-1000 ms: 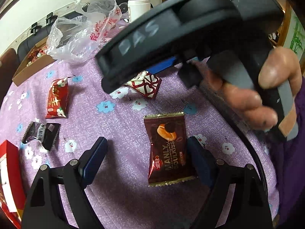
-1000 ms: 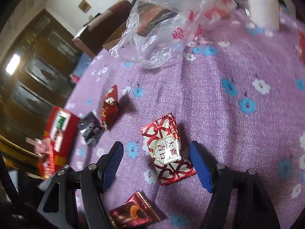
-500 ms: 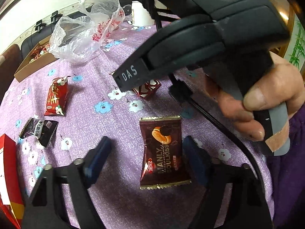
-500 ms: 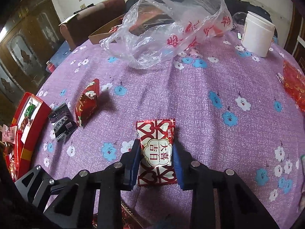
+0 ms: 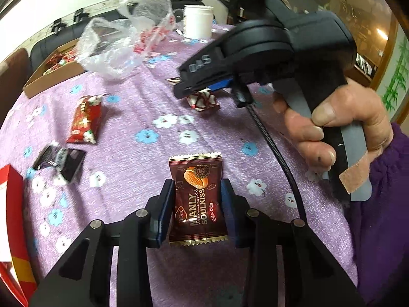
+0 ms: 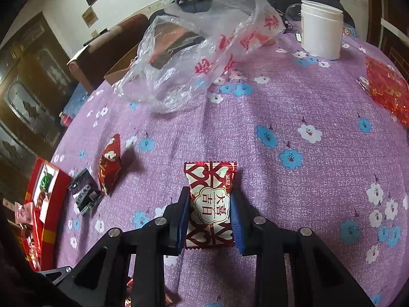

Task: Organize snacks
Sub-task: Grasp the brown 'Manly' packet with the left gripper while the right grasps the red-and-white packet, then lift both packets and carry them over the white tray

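Two clamped snack packets [image 5: 198,199] [image 6: 210,204], long axes pointing away along the fingers

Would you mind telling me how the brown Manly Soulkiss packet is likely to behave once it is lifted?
The brown packet looks small and probably light. Its glossy wrapper may be slippery, though the left hand-held gripper pinches both sides. Its crimped ends will likely flop, being thin film.

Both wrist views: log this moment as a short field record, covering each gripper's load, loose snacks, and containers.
left gripper: jaws just closed on brown Manly Soulkiss packet
right gripper: shut on red-and-white packet
loose snacks: red packet, black packet beside it
surface: purple floral tablecloth
containers: red box at left edge; clear plastic bag; white tub at far side
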The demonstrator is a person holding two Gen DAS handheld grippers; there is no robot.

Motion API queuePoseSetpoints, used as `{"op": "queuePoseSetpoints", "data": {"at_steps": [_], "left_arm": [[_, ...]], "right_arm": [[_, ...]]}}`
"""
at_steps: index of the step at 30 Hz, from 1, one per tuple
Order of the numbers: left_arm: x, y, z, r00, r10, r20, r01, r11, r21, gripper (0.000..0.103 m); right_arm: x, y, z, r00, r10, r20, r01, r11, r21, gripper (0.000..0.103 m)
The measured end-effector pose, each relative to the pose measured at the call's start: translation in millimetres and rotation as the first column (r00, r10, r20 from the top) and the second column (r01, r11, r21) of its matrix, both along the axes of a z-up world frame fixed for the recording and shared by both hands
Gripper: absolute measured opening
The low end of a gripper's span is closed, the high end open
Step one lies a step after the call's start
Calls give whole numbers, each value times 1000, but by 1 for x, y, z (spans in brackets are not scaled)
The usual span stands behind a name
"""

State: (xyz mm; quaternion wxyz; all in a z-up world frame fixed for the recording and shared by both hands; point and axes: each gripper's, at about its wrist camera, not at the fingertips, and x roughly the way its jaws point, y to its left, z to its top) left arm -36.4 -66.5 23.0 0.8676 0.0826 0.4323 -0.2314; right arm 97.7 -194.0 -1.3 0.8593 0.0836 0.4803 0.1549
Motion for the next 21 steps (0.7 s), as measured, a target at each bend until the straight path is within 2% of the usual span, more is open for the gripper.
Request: {"op": "queuePoseSetpoints", "data": {"at_steps": [11, 18, 21], "left_arm": [[-11, 27, 13, 993, 84, 80, -87, 996, 30, 33], [-22, 41, 36, 969, 146, 198, -160, 985, 58, 33], [-24, 48, 44, 962, 162, 220, -178, 983, 53, 33]], "right_arm": [[-3, -1, 8, 1000, 8, 21, -10, 997, 81, 30], [-9, 7, 16, 998, 30, 54, -37, 992, 118, 29], [-11, 9, 16, 998, 28, 60, -35, 992, 117, 29]]}}
